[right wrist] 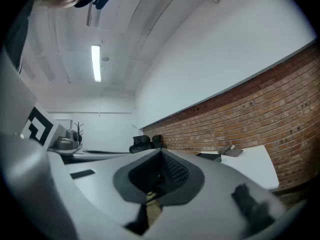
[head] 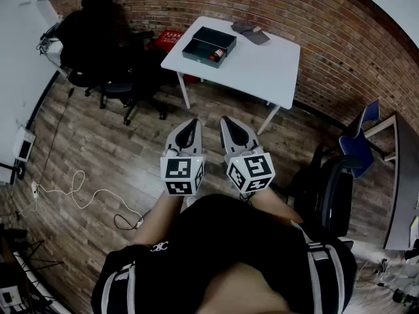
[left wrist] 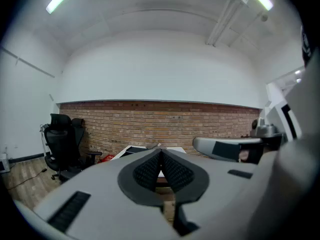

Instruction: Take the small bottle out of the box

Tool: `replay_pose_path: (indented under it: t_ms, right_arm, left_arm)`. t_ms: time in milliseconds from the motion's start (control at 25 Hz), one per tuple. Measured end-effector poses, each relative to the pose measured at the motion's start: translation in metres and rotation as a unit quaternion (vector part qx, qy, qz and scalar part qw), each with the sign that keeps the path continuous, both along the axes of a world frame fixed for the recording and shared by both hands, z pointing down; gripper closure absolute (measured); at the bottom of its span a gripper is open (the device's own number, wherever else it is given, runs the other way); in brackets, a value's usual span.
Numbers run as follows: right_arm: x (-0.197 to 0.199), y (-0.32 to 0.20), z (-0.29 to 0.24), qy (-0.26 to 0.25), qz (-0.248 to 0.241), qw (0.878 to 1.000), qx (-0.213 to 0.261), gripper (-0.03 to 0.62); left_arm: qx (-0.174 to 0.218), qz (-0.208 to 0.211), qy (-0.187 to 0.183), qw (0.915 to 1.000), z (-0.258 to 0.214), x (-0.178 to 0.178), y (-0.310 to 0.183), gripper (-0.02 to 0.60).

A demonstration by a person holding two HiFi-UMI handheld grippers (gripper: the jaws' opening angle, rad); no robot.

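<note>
Both tools are held low in front of the person's body, side by side and well apart from the counter [head: 262,70]. The left tool [head: 194,122] is closed, its ribbed pads [left wrist: 148,172] pressed together with nothing between them. The right tool [head: 224,119] is closed in the same way, its pads [right wrist: 176,172] meeting at the tips and empty. Both are pointed towards the white counter that stands against the brick wall [head: 314,18].

An open dark box [head: 198,50] is set on the counter's left part, near its front edge. The small bottle [head: 217,55] is seen inside it as a red shape in the near right corner, close to the box wall. Its long axis appears to run roughly along the box's right wall, as if it were lying down; which end is the cap cannot be told at this size.

A flat grey object [head: 251,32] lies on the counter's far edge, just beyond the box. A red crate [head: 171,38] sits on the floor to the counter's left, and a black office chair [head: 98,41] stands further left. A blue chair [head: 359,139] and a black chair [head: 327,188] are placed to the right. Wooden floor [head: 131,149] lies between the tools and the counter, with a pale cable [head: 78,191] looped at the left.
</note>
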State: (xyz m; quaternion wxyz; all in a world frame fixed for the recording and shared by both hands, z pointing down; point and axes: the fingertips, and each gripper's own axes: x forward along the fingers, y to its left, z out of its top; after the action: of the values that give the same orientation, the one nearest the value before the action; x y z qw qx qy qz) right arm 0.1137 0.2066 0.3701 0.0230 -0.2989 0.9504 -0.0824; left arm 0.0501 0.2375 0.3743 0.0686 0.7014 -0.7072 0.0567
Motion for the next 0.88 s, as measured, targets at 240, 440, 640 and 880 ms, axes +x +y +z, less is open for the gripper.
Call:
replay_pose_path:
  t_ms: [240,440,640,880]
  right_arm:
    - [-0.001,0.001,0.002,0.0,-0.002,1.0,-0.002,0.565]
    - [-0.003,0.001,0.002,-0.001,0.0,1.0,-0.002,0.565]
    - [-0.003,-0.004,0.005,-0.002,0.011,1.0,-0.011,0.565]
    - [-0.014,-0.003,0.008,0.005,0.018,1.0,-0.012,0.565]
  left_arm:
    - [-0.002,0.003,0.001,1.0,0.002,0.001,-0.001,0.569]
    - [-0.001,0.004,0.002,1.0,0.002,-0.001,-0.002,0.569]
    - [-0.004,0.006,0.004,1.0,0.005,-0.002,-0.003,0.569]
    - [-0.004,0.015,0.008,0.9999,0.008,-0.011,-0.004,0.569]
